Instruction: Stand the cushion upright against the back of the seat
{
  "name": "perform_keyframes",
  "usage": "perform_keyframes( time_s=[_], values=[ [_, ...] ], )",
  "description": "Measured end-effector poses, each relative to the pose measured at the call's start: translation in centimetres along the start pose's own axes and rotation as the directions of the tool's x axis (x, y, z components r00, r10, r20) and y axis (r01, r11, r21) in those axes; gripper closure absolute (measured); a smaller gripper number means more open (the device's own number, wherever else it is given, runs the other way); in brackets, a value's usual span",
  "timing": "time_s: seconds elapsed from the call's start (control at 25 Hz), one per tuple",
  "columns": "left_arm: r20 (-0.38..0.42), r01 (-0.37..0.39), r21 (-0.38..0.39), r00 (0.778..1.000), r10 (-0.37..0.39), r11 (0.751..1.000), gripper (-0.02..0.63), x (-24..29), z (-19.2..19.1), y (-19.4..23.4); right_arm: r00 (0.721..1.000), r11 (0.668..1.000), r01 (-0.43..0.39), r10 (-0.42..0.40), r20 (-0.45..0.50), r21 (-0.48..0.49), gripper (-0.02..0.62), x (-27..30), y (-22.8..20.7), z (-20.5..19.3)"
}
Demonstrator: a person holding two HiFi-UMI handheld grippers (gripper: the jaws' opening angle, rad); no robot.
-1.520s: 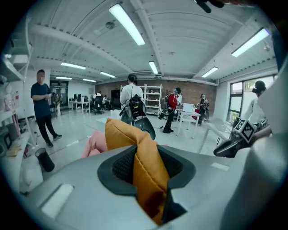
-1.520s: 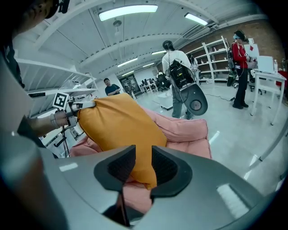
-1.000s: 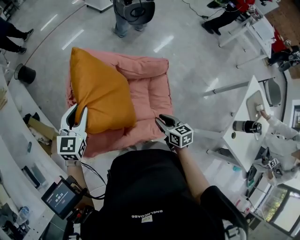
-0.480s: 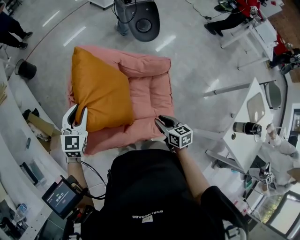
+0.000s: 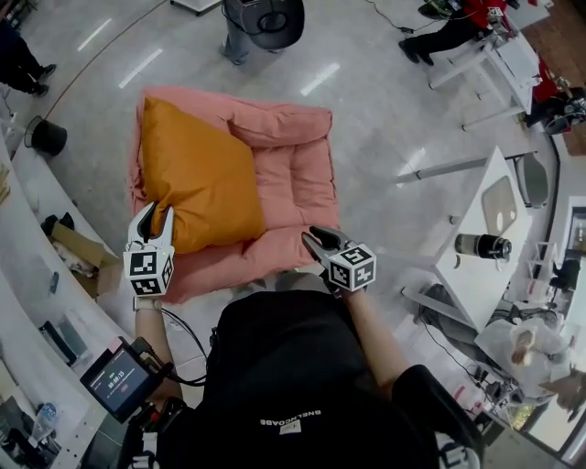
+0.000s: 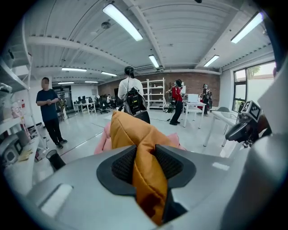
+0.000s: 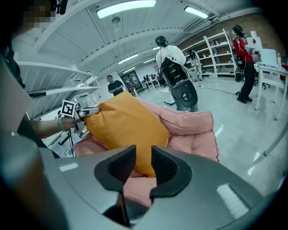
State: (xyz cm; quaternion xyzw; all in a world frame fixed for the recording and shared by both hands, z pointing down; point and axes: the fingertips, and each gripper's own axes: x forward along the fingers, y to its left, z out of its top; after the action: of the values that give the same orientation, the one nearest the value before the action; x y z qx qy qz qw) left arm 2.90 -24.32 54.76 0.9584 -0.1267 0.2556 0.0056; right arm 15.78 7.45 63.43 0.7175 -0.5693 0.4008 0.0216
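Observation:
An orange cushion (image 5: 197, 174) rests tilted on the left half of a pink padded seat (image 5: 298, 183) on the floor. The seat's rolled back (image 5: 279, 128) is at its far side. My left gripper (image 5: 151, 220) is shut on the cushion's near left corner, and in the left gripper view the orange fabric (image 6: 144, 170) is pinched between the pads of the left gripper (image 6: 145, 162). My right gripper (image 5: 311, 240) hovers at the seat's near right edge. In the right gripper view its jaws (image 7: 143, 164) stand slightly apart with nothing between them, and the cushion (image 7: 126, 121) lies just beyond.
A person with a black backpack (image 5: 261, 18) stands just past the seat. A black bin (image 5: 46, 136) and a cluttered shelf are at the left. A white table (image 5: 490, 275) with a dark flask (image 5: 481, 245) is at the right. A small screen (image 5: 114, 377) sits near my left arm.
My left gripper has sunk with the cushion's corner still pinched, so the cushion sits lower on the seat. The right gripper has stayed put.

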Motion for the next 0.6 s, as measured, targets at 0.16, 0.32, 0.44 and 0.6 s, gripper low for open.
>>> perform_keyframes(
  time_s=[0.16,0.32,0.44,0.6],
  values=[
    [-0.033,0.008,-0.002,0.999,-0.008,1.000,0.459,1.7,-1.0,-0.2,1.000,1.000,0.020,-0.020,0.003,0.012,0.485,-0.5,-0.3,-0.2],
    [-0.059,0.016,-0.012,0.998,-0.017,1.000,0.462,3.0,-1.9,0.0,0.999,0.999,0.045,-0.045,0.012,0.026,0.485,-1.0,-0.4,-0.4],
    [-0.074,0.023,-0.015,0.997,-0.025,1.000,0.463,3.6,-2.0,0.1,0.998,0.998,0.059,-0.059,0.019,0.035,0.485,-1.3,-0.5,-0.4],
    [-0.086,0.021,-0.028,0.996,-0.023,0.999,0.463,4.6,-2.8,0.6,0.997,0.996,0.077,-0.078,0.018,0.046,0.485,-1.4,-0.5,-0.7]
  ],
)
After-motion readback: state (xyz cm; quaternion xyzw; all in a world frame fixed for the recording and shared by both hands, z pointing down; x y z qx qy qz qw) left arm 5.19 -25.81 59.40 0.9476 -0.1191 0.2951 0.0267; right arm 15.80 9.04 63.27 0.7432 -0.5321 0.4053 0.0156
